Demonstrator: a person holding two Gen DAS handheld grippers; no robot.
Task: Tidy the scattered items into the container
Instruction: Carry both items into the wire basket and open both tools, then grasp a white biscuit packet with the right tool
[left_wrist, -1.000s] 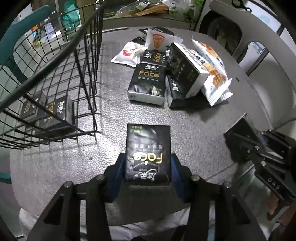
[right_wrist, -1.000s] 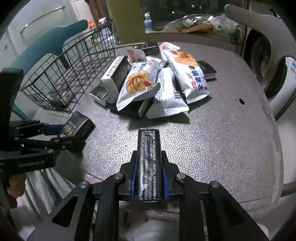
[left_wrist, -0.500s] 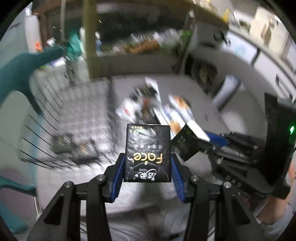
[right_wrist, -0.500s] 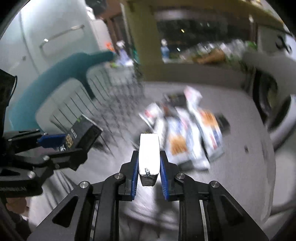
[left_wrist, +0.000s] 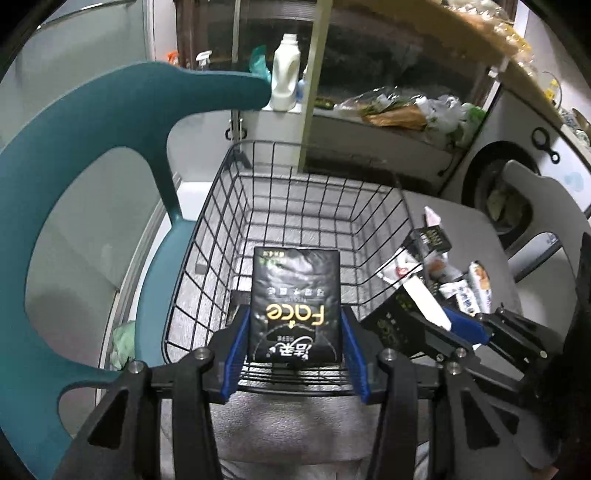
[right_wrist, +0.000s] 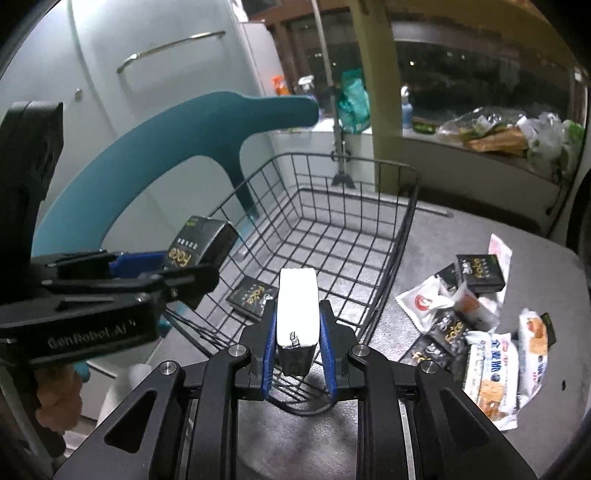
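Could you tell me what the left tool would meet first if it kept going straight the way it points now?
Probably the wire basket: the left tool, shut on a black tissue pack, points over the near rim into it; depth is unclear.

Black tissue pack (left_wrist: 294, 308) with gold lettering; black wire basket (left_wrist: 306, 206); teal chair (left_wrist: 110, 122); grey speckled table (right_wrist: 461, 243).

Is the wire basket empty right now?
No. In the right wrist view a black Face tissue pack already lies flat on the floor of the wire basket, just beyond the right gripper.
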